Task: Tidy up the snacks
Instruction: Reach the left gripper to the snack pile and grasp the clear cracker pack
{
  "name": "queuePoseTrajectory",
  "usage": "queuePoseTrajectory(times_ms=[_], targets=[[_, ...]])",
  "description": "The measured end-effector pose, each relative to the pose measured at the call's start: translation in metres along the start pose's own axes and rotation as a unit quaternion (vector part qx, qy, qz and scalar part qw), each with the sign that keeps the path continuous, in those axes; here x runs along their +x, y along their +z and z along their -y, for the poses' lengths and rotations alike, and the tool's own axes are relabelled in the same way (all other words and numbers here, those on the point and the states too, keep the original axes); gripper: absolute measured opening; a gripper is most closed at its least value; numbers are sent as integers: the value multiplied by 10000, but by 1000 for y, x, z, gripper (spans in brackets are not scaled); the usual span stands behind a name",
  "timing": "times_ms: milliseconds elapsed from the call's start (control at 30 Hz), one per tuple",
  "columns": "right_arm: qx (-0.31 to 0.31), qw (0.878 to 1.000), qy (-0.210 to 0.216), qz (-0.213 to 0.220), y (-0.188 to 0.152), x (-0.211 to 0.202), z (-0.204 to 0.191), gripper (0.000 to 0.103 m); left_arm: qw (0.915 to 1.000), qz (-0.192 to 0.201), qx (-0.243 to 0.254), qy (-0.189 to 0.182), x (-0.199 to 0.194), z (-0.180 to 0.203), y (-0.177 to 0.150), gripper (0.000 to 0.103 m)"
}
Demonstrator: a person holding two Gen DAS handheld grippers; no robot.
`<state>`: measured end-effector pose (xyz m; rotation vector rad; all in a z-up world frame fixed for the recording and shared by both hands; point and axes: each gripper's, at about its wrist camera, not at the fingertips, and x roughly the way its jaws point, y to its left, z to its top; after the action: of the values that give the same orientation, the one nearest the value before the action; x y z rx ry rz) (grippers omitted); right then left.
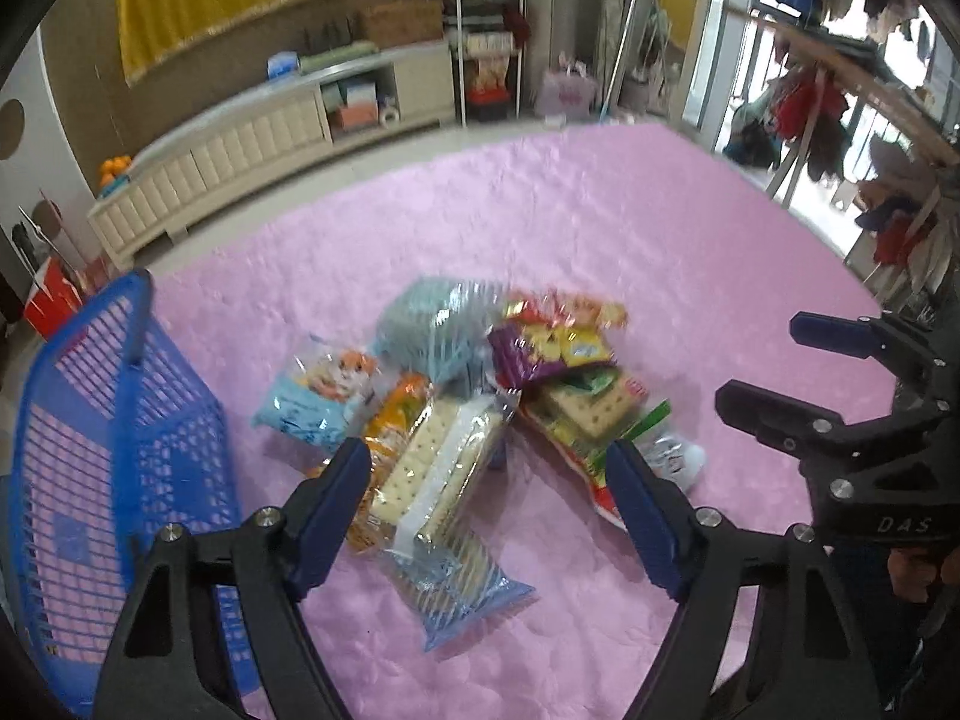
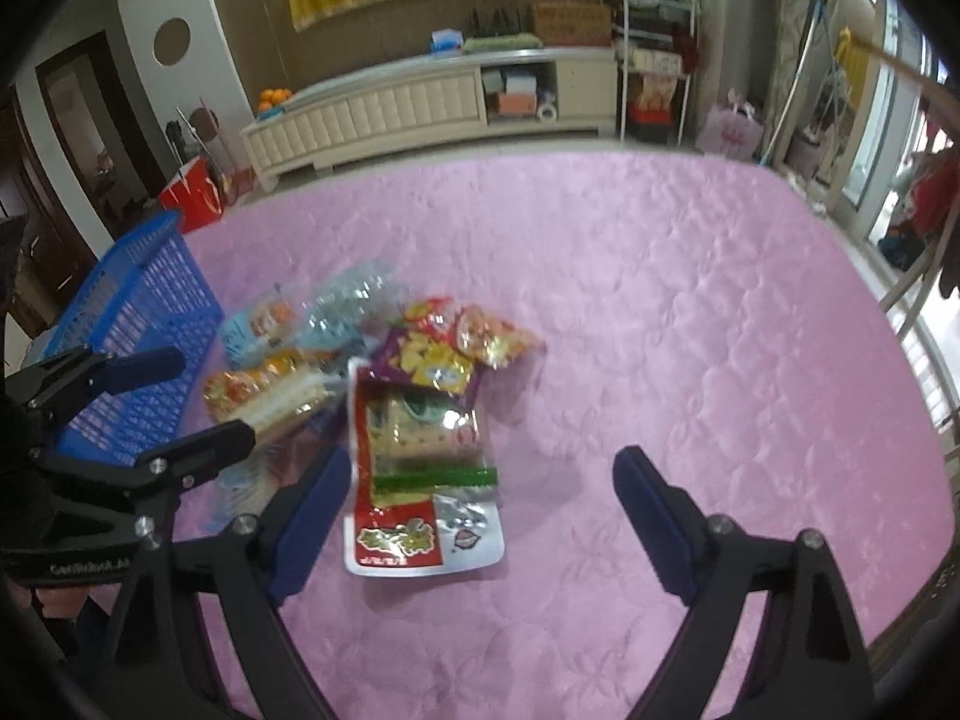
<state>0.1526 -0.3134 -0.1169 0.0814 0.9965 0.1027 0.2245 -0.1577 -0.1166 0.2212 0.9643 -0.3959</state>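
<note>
The left gripper (image 1: 489, 504) hangs wide open over the near end of the snack pile, with nothing between its blue pads (image 1: 645, 519). Framed in that gap is a clear cracker pack (image 1: 435, 468) with a blue striped end, lying flat on the pink quilt (image 1: 600, 228) — it seems to rest partly on an orange pack (image 1: 393, 405), though blur makes the overlap hard to judge. The right gripper (image 2: 483, 516) is just as wide open and empty, poised over a red-and-silver pouch (image 2: 420, 516) at its side of the heap. Behind these lie a purple bag (image 1: 543, 348), a pale blue bag (image 1: 312, 390) and a teal-striped bag (image 1: 435, 324), all touching or overlapping. The blue basket (image 1: 129, 420) stands just left of the pile, and no snack can be seen in it.

By the look of it, sorting has barely begun — the step in hand is the first pick. The left gripper's likely move is to descend on the cracker pack, close across its narrow width, then lift it clear of its neighbours and carry it left over the basket's rim. The slick film could slip, or drag the orange pack along.
</note>
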Motion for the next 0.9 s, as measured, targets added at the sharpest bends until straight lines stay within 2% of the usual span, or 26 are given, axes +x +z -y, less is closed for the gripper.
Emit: queuePoseTrajectory(times_ms=[167,433,567,667,700,733,767,800,833,900], targets=[[35,9999,-8,-141,1,20,6,92,9993,-285,-213,-65,32,-15,3,76],[59,9997,109,-206,3,38,5,92,9958,-659,-505,-384,72,-39,1,76],[134,9994,154,-292,4,44,7,92,9966,-657,-306,-392,79,-36,4,74],[172,9994,81,-297,5,44,10,92,9957,-815,-235,-382,83,-30,5,60],[186,9994,69,-290,6,43,11,92,9948,-880,-275,-426,84,-29,4,51],[204,9994,60,-277,6,41,13,92,9938,-890,-370,-559,82,-29,3,41],[222,9994,58,-263,6,39,14,92,9914,-929,-540,-749,84,-32,2,36],[236,9994,51,-248,7,37,15,92,9857,-964,-824,-1108,84,-38,0,20],[225,9995,47,-236,8,34,15,92,9827,-977,-949,-1258,84,-41,-3,17],[163,9997,15,-194,12,29,15,92,9855,-881,-928,-1117,80,-39,-4,16]])
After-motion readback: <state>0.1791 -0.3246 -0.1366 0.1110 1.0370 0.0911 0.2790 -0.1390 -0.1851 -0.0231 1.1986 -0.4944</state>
